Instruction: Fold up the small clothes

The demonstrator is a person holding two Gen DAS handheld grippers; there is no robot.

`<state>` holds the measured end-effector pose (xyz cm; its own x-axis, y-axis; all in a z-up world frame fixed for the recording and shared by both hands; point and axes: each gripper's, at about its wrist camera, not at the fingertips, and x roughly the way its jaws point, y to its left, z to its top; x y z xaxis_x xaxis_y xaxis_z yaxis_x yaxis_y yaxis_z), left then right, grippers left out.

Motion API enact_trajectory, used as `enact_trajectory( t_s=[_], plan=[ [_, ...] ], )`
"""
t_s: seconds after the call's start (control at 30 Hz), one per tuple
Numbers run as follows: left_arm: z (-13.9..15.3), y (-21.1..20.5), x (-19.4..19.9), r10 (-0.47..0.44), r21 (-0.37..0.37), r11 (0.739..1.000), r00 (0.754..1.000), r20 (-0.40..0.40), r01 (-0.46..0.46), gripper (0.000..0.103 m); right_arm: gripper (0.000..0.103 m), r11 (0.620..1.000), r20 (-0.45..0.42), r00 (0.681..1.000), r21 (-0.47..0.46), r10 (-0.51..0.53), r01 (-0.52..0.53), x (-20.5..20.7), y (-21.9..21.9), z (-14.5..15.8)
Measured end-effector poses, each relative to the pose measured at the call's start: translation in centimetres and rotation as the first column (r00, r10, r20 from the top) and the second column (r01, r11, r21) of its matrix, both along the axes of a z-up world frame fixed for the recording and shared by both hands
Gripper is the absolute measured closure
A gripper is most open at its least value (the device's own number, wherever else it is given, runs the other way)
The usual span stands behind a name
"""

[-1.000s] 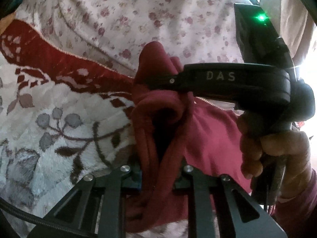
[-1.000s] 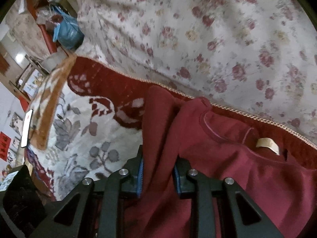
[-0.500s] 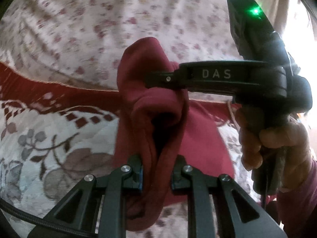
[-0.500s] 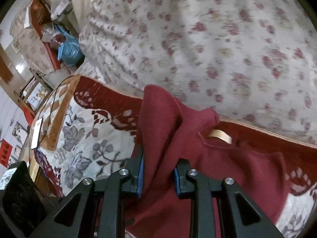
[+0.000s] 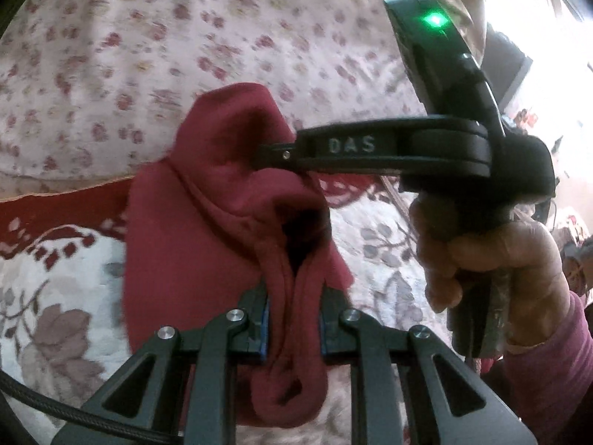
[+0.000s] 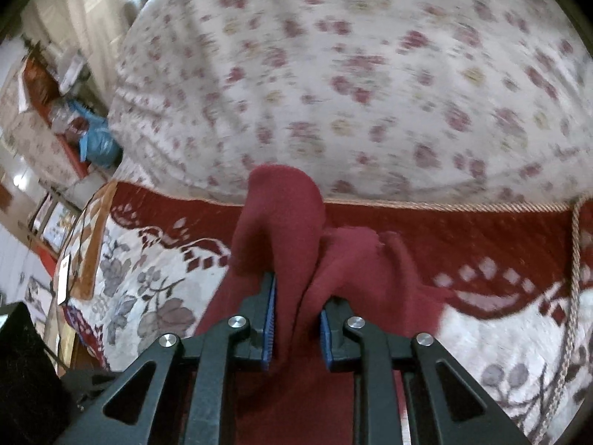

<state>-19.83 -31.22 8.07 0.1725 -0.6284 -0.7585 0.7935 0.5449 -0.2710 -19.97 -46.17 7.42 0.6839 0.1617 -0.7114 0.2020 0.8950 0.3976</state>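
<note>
**One maroon garment lifted between two grippers over a patterned blanket**

Bedding fills both views: one blanket [image 5: 55,296] with grey leaves on white and a dark red border lies below, and one pale cover [image 6: 370,74] printed with small pink flowers bulges behind it. A twisted cord edging [image 6: 444,205] runs along the seam between the two.

From the left wrist view, going left to right, the single maroon garment [image 5: 192,244] hangs bunched above the blanket. The left gripper [image 5: 292,319] pinches a rolled hem of it, jaws narrow, blue pads pressed on the cloth from both sides. Farther right, the right gripper [image 5: 274,154] bites the garment's upper fold from the side; a hand [image 5: 493,259] with a maroon sleeve grips its handle, and one green light [image 5: 435,20] glows on top.

From the right wrist view, at far left sits room clutter, including one blue bag [image 6: 98,142]. Centre, the right gripper [image 6: 296,319] holds a ridge of the same garment [image 6: 281,215] standing up between its two blue pads; its jaws are closing on the cloth. The rest of the fabric drapes down to the right onto the red border.
</note>
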Motion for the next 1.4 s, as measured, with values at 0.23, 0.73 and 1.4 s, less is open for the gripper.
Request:
enact_trajectory(
  t_s=[0.23, 0.73, 1.4],
  plan=[
    [-3.3, -2.2, -1.0, -0.03, 0.04, 0.999, 0.996, -0.086, 0.033, 0.082, 0.082, 0.991, -0.084, 0.99, 0.058, -0.114, 0.119, -1.1, -3.4, -4.9],
    [-1.7, 9.2, 2.3, 0.11, 0.041, 0.993, 0.994, 0.022, -0.111, 0.048, 0.029, 0.997, 0.026, 0.998, 0.031, -0.065, 0.065, -8.1, 3.5, -1.4],
    [-5.9, 8.3, 2.8, 0.116, 0.056, 0.992, 0.993, -0.009, -0.115, 0.035, 0.072, 0.966, -0.119, 0.964, 0.075, -0.238, 0.248, -1.4, -3.1, -5.6]
  ],
)
